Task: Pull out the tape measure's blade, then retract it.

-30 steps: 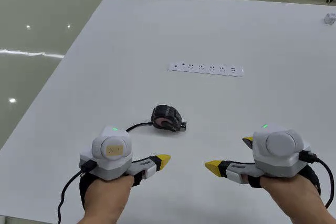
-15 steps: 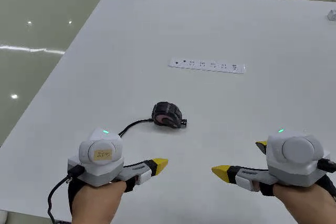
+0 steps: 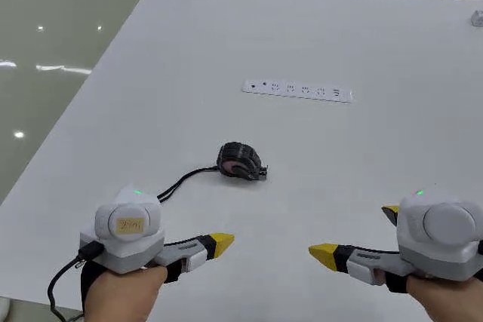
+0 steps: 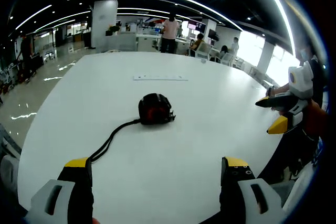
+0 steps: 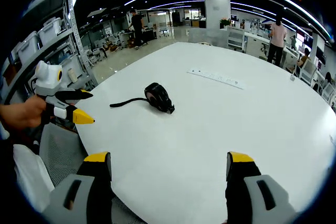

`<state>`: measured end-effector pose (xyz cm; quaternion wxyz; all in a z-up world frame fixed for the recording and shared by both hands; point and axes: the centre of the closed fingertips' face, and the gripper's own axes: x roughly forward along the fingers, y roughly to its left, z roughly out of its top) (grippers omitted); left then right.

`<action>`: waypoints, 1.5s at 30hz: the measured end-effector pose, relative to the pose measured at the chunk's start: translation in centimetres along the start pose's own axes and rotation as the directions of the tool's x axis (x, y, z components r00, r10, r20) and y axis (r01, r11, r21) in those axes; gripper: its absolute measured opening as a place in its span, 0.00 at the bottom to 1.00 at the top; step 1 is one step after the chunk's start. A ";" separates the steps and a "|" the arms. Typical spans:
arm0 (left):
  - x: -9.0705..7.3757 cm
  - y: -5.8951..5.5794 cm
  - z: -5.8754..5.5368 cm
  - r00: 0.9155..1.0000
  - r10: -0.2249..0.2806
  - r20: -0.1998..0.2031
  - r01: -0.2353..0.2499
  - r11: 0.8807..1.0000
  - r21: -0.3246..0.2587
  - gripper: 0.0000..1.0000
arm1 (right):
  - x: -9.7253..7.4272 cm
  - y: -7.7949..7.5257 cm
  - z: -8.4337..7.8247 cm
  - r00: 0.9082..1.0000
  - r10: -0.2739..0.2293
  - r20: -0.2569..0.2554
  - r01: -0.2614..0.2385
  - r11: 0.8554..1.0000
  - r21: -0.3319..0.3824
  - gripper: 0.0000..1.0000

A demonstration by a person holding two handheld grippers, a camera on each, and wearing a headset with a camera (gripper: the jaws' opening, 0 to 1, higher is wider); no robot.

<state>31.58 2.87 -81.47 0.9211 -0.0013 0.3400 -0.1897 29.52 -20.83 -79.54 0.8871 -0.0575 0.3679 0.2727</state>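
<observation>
The left gripper (image 4: pixel 156 165) and right gripper (image 5: pixel 169 158) hover, jaws wide, short of the tape measure (image 3: pixel 241 162). Its blade tip (image 3: pixel 263 176), seemingly tiny, could slip a pinch, or the unpinned tape measure could skid.

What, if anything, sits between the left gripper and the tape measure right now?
Nothing visible blocks it. In the left gripper view, bare white table lies between the open left gripper and the tape measure. Only the measure's own black strap trails toward the gripper. The power strip lies beyond the measure.
</observation>
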 end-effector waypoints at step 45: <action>-1.6 0.9 -1.3 0.999 -0.009 -0.039 0.007 1.000 -0.029 1.00 | -2.7 0.3 -0.4 1.000 -0.021 0.001 0.021 1.000 -0.002 0.97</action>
